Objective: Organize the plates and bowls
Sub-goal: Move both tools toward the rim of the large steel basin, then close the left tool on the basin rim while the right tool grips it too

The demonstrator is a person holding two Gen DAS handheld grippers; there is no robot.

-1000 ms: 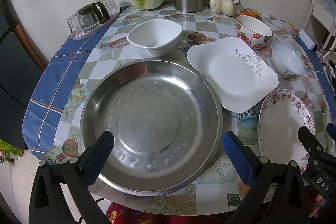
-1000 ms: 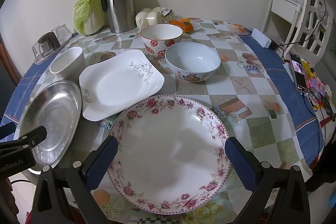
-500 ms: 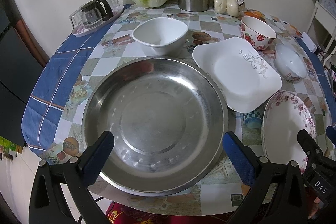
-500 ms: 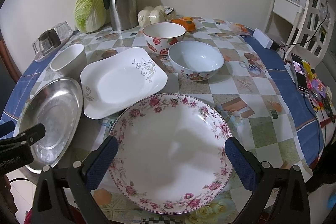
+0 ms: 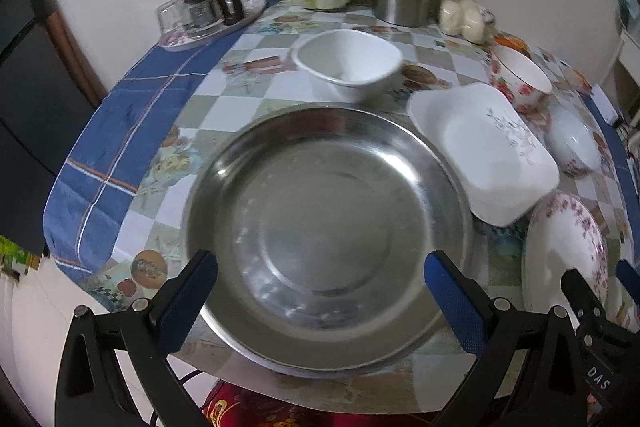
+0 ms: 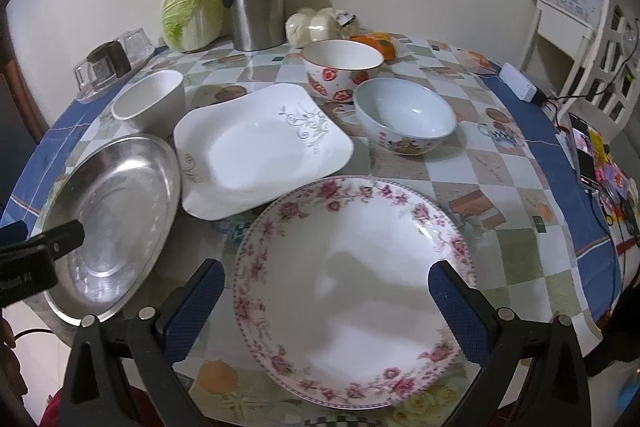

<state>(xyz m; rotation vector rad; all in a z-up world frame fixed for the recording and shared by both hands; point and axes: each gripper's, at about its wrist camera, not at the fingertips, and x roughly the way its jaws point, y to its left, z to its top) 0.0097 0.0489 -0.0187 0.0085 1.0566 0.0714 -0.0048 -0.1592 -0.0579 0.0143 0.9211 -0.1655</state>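
Left wrist view: the big round shiny metal plate (image 5: 326, 233) lies flat, open side up, at the near edge of the checked table (image 5: 248, 83). Being round, it has no long way. It pokes over the edge, so a bump could tip it off. The left gripper (image 5: 320, 283) and right gripper (image 6: 326, 287) are wide open, holding nothing. The white square plate (image 6: 256, 147) touches its rim; the round pink-flowered plate (image 6: 352, 291) is beside it.

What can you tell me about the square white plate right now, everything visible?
The square white plate looks like glazed ceramic, with wavy, upturned edges, a shallow well and a grey vine motif near two corners. It is empty, looks clean and lies flat on the checked tablecloth. The steel pan sits to its left; their rims meet or overlap. The floral plate lies in front, the white square bowl behind-left, the blue-white bowl to its right. Neither gripper touches it.
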